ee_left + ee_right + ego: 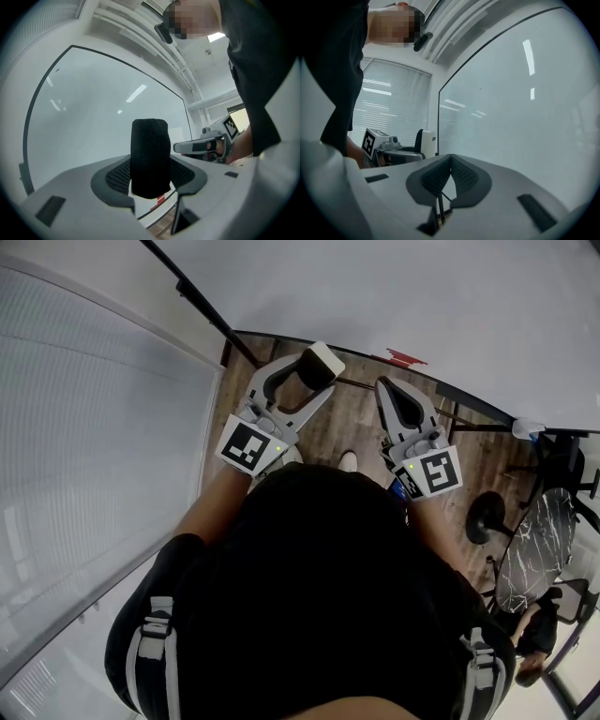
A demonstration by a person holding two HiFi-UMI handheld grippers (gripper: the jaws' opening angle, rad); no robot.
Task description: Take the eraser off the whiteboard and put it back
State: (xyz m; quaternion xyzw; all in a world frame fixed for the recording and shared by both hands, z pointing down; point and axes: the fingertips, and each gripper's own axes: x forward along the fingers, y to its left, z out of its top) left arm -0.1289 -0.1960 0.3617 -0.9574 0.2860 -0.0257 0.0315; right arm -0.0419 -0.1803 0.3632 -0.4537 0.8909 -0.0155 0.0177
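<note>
My left gripper [314, 371] is shut on the eraser [322, 362], a white block with black felt, held just in front of the whiteboard [394, 296]. In the left gripper view the eraser's black felt [150, 154] stands upright between the jaw pads [117, 176], facing the whiteboard [93, 117]. My right gripper [385, 387] hangs beside it to the right, shut with nothing in it. The right gripper view shows its tips [450, 157] meeting, with the whiteboard [511, 103] beyond. The left gripper [389, 146] and eraser [424, 141] show at the left of that view.
A red mark [405, 357] sits at the whiteboard's lower edge. White window blinds [94, 427] run along the left. On the wooden floor [347, 432] to the right stand a round black base [485, 518] and a marble-topped round table [539, 549].
</note>
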